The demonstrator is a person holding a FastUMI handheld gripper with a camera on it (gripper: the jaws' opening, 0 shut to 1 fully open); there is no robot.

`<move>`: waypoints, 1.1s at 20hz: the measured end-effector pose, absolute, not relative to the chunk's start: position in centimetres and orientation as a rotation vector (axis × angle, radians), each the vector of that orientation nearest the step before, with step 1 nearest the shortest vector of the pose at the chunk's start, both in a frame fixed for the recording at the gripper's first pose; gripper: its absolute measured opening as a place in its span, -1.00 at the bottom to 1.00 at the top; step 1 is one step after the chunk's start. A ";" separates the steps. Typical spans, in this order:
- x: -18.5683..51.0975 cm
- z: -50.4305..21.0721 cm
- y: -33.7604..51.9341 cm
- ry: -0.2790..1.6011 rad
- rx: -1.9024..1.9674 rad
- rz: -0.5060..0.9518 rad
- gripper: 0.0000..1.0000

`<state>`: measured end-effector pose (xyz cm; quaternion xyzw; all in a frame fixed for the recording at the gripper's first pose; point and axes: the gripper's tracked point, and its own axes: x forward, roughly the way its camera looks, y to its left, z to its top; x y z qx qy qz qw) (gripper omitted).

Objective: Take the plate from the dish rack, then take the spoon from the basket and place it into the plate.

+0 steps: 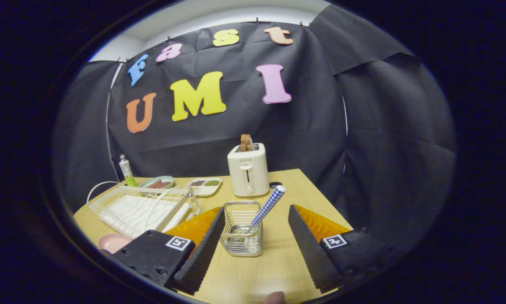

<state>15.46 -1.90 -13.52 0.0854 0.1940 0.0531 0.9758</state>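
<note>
My gripper (pixel 256 213) stands open above the wooden table (pixel 286 261). Between its fingers sits a small wire basket (pixel 241 230), close to the left finger (pixel 205 245). A spoon with a blue-and-white checked handle (pixel 269 204) leans out of the basket toward the right finger (pixel 309 249) without touching either finger. A pink plate (pixel 112 242) lies flat on the table, left of the left finger and in front of the white wire dish rack (pixel 141 209). The rack holds no plate that I can see.
A cream toaster (pixel 248 169) with a slice of bread in it stands beyond the basket. Behind the rack are a dish with sausages (pixel 157 183), a divided tray (pixel 205 185) and a green-capped tube (pixel 126 170). The table's right edge runs just past the right finger.
</note>
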 end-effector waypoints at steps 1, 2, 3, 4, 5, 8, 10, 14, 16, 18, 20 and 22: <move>16.5 -13.5 -2.0 0.392 0.200 0.103 0.92; 17.4 -13.1 -2.0 0.383 0.230 0.111 0.83; 18.3 -13.0 -1.8 0.382 0.246 0.119 0.75; 19.0 -13.4 -2.0 0.390 0.246 0.109 0.64; 19.4 -13.7 -2.1 0.405 0.240 0.103 0.47; 19.6 -13.6 -1.7 0.419 0.271 0.104 0.01; 19.6 -13.6 -1.6 0.420 0.281 0.099 -0.31; 19.0 -12.9 -0.3 0.439 0.315 0.132 -0.53; 18.7 -11.9 0.5 0.447 0.340 0.133 -0.67; 18.6 -10.7 0.6 0.428 0.332 0.116 -0.78; 18.2 -8.7 0.2 0.391 0.317 0.084 -0.82; 17.6 -6.4 -0.8 0.350 0.302 0.035 -0.82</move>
